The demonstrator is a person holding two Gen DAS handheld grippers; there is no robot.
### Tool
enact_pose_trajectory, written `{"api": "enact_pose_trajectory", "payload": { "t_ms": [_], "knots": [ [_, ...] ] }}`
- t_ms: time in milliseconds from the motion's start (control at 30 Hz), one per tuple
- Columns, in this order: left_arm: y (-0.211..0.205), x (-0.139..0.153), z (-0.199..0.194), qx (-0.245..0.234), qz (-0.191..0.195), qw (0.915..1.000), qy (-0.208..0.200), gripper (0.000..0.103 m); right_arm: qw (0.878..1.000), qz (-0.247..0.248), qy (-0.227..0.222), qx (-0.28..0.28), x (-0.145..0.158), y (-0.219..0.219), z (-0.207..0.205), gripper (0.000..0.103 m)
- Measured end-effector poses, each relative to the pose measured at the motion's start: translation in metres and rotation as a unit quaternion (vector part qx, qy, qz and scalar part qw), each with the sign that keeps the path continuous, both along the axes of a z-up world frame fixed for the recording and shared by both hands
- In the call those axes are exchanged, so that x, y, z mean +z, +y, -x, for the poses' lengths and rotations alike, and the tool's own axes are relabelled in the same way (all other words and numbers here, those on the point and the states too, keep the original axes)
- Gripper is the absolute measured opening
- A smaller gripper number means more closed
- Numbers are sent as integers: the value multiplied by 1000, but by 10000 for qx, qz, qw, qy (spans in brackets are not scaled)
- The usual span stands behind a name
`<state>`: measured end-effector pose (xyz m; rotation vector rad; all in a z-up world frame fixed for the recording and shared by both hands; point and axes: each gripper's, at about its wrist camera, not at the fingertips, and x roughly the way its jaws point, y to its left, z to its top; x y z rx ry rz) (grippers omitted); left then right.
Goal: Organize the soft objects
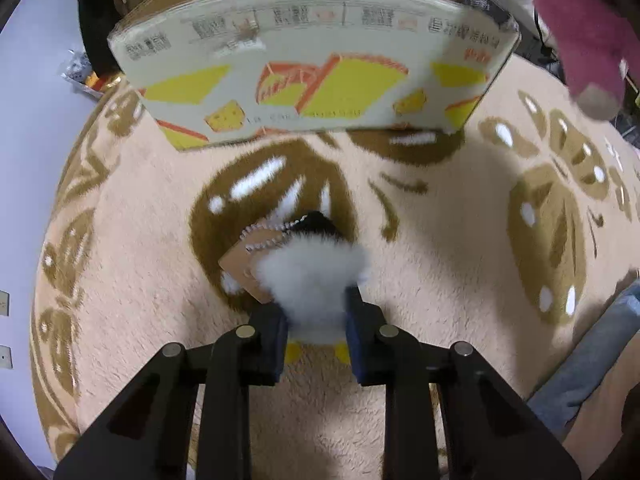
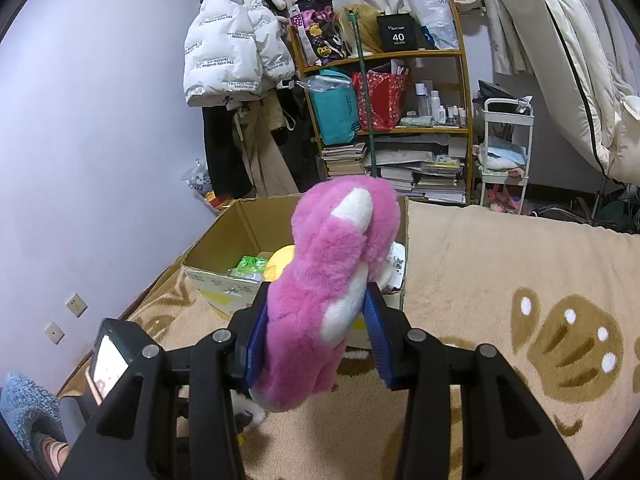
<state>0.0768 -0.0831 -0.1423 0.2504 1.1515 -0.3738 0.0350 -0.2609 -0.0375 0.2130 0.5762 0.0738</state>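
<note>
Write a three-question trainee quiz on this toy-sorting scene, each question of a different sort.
1. True or false: the right gripper is shut on a pink plush.
2. What does the left gripper hold? A) a sock B) a white fluffy toy C) nothing
3. Fill in: the box stands on the ____.

Key: 1 true; 2 B; 3 rug.

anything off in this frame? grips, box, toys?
Nothing damaged or spilled. Left gripper pinches the white fluffy penguin toy low by its base, its cardboard tag splayed sideways on the carpet. Right gripper holds the pink plush near the open cardboard box.
</note>
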Motion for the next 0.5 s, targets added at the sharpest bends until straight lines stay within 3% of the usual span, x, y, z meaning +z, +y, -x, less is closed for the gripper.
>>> {"api": "enact_pose_trajectory", "payload": {
  "t_ms": [133, 233, 367, 500],
  "knots": [
    [-1, 11, 4, -131, 236, 9994, -208, 22, 10000, -18, -13, -16, -1, -4, 0, 46],
    [1, 25, 12, -178, 219, 9976, -627, 22, 10000, -15, -59, -26, 0, -6, 1, 47],
    [5, 59, 23, -59, 458, 9882, -1461, 23, 9998, -6, -208, -30, 6, -7, 4, 47],
    [15, 89, 19, 108, 782, 9772, -1969, 23, 9995, 46, -319, -18, 13, -3, 2, 47]
  ]
}}
